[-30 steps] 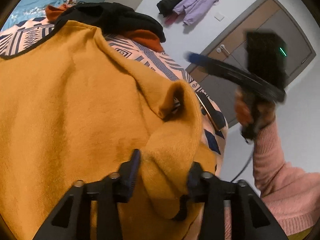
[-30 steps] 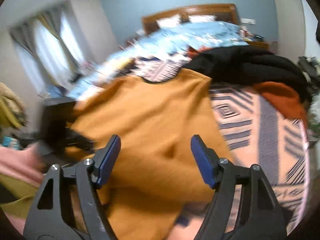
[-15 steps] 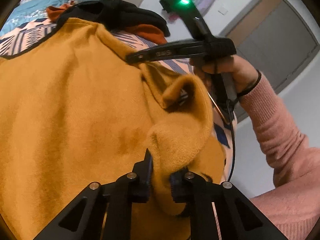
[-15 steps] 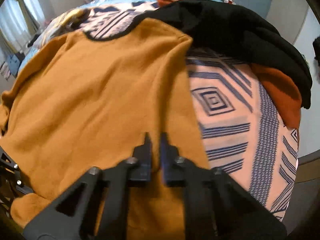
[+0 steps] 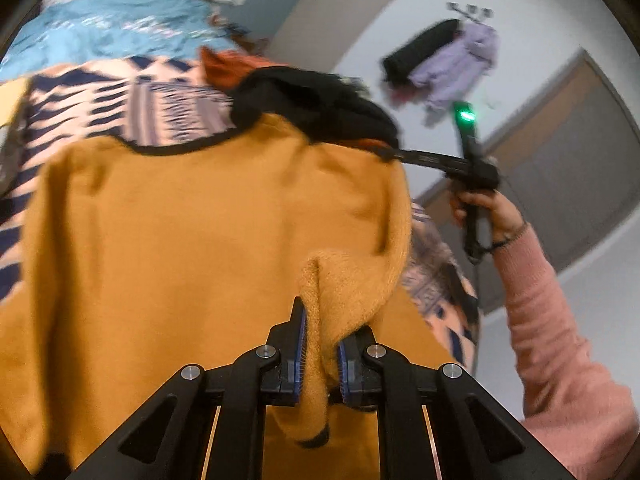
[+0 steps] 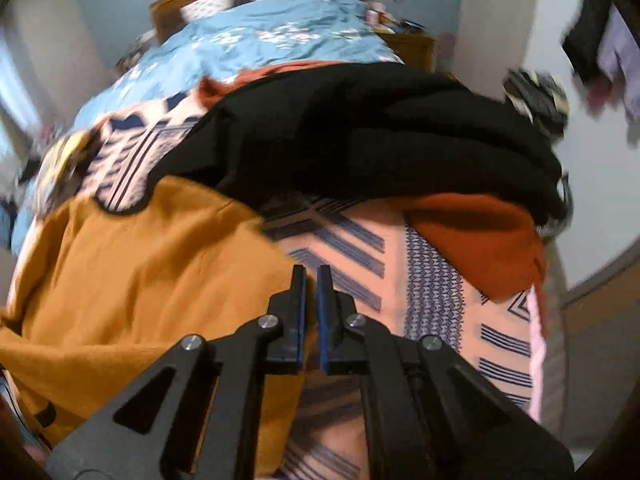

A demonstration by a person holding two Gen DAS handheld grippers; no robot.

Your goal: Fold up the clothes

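1. Sweater (image 5: 180, 260), mustard yellow with a dark neckline, lies spread over the patterned blanket (image 6: 440, 292) near the foot edge of the bed (image 6: 280, 36).
2. The left gripper (image 5: 320, 344) is clamped on a bunched fold of the sweater at its right side; the cloth rises in a hump between the pads.
3. The right gripper (image 6: 311, 304) has its jaws drawn almost together at the sweater's right edge, where the yellow cloth meets the blanket. Seen from the left wrist, its tip sits at the sweater's far right corner, and it appears to pinch the edge there.
4. A hand (image 5: 492, 212) in a pink sleeve (image 5: 560, 352) holds that gripper.
5. A black garment (image 6: 380, 140) lies piled over a rust one (image 6: 480, 236) at the sweater's far side, touching its collar end.
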